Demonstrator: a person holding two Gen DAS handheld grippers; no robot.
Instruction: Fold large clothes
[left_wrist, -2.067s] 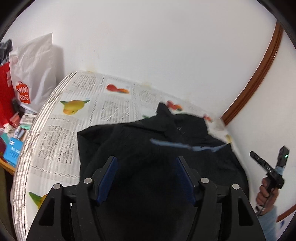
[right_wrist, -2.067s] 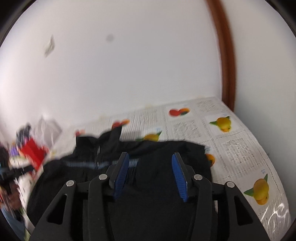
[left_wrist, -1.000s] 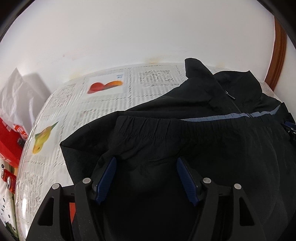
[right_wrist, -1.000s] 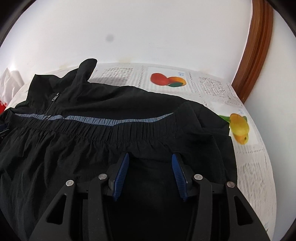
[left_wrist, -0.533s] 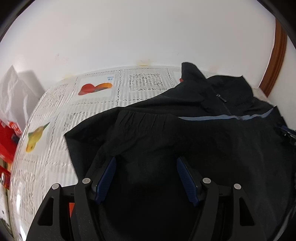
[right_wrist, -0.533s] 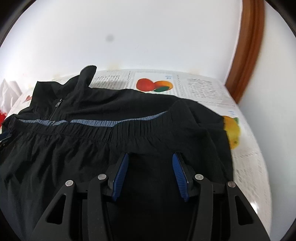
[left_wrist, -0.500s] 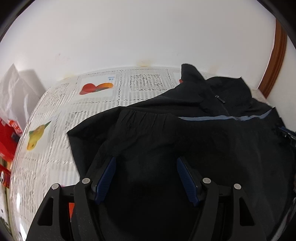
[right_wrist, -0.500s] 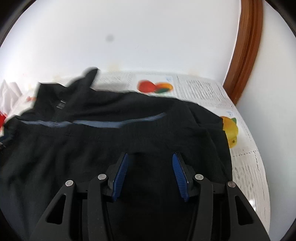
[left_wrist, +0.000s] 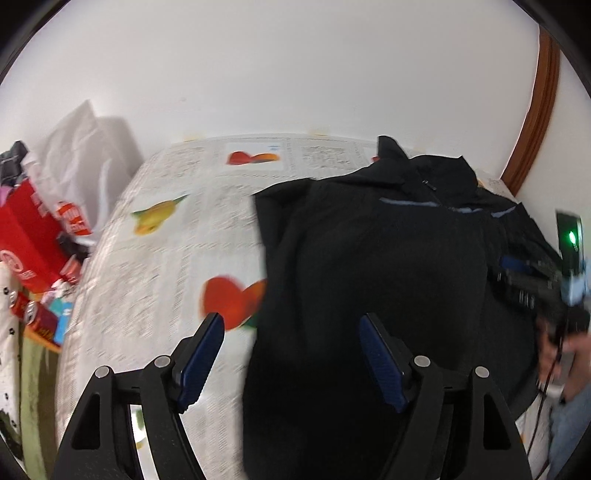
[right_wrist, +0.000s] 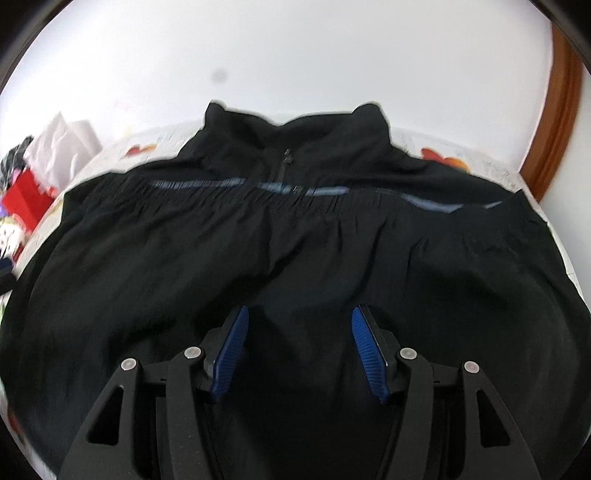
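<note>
A black zip jacket (left_wrist: 388, 258) with a grey-blue chest stripe lies on the table (left_wrist: 155, 280), its lower half folded up toward the collar. In the right wrist view the jacket (right_wrist: 295, 251) fills the frame, collar and zip at the far side. My left gripper (left_wrist: 291, 350) is open and empty over the jacket's left edge. My right gripper (right_wrist: 295, 343) is open and empty above the folded cloth; it also shows in the left wrist view (left_wrist: 532, 280), held in a hand at the right.
The table wears a cloth printed with newspaper text and fruit. A red box (left_wrist: 26, 240), a white bag (left_wrist: 85, 162) and cans stand at the left beyond the table edge. A white wall and a brown wooden frame (left_wrist: 535, 110) lie behind.
My left gripper has pulled back and to the left, so more tablecloth and the jacket's left edge show. My right gripper has swung left, facing the collar. Both stay open.
</note>
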